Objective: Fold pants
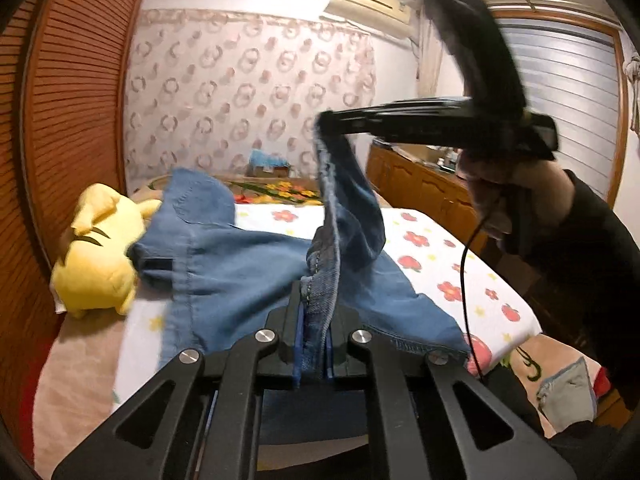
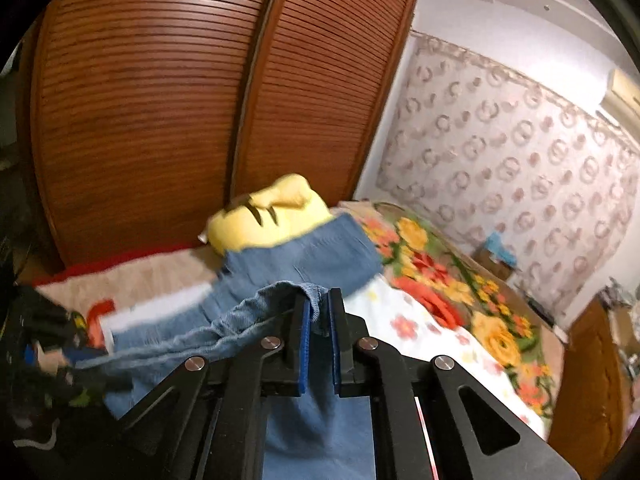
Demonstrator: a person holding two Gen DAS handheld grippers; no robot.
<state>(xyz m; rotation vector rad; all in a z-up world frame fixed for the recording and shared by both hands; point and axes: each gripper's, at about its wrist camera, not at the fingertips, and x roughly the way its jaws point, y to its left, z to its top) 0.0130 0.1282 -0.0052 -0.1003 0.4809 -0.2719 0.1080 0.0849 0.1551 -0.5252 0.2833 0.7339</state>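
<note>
On floral bed (image 1: 440,264), pants (image 1: 248,264), louvered wardrobe (image 2: 160,100)

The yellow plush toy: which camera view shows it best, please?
The left wrist view shows the yellow plush toy best: its whole body lies on the bed, left of the jeans. In the right wrist view the jeans cover its lower part, so only its top shows.

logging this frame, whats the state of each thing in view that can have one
left gripper: shut on pants hem
right gripper: shut on pants hem
pants: partly lifted, rest lying on bed
yellow plush toy: lying on bed beside pants
louvered wardrobe doors: closed
</note>
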